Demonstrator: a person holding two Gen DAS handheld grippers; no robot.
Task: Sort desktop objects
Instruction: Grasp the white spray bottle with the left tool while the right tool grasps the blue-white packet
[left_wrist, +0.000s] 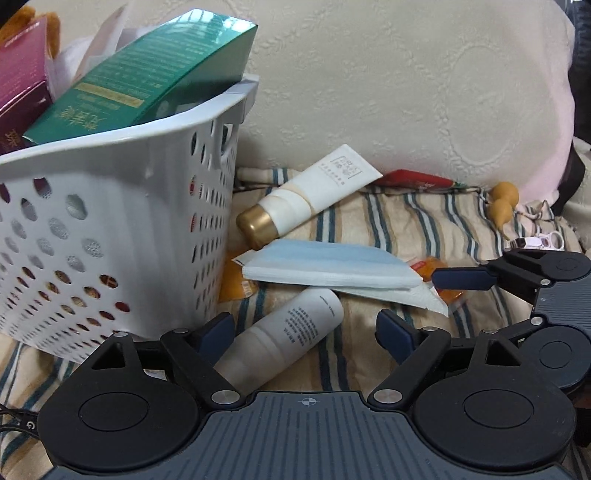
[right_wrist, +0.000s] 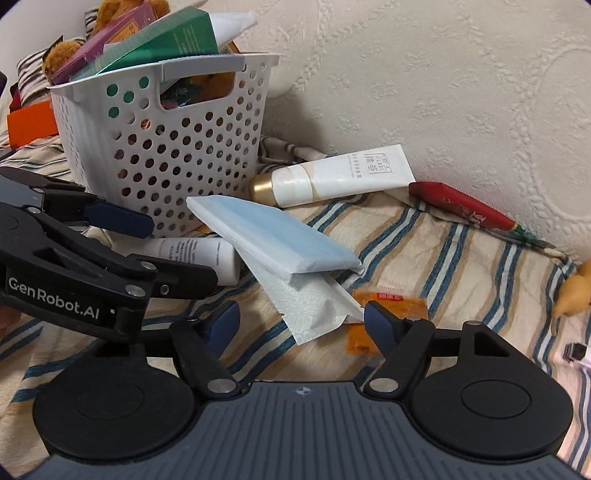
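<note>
Two hand-held grippers hover low over a striped cloth strewn with small things, with a cream textured surface rising behind it.

The left hand-held gripper has its jaws spread wide. A grey bottle lies on the cloth between its fingers, tilted away to the right; the pads do not press on it. Just left of this gripper stands a white perforated basket, filled above its rim with a green box and a maroon box.

Ahead of the left gripper, past the bottle, a blue pack of masks lies on a white tissue. Further ahead a white tube with a gold cap leans beside the basket. A red packet lies off to the right, against the cream surface.

The right hand-held gripper is also spread, holding nothing. The loose end of the tissue lies between its fingers, and an orange sachet lies at its right finger. The blue pack is just ahead of it, and the left gripper reaches in from its left. A small yellow gourd lies far to its right.
</note>
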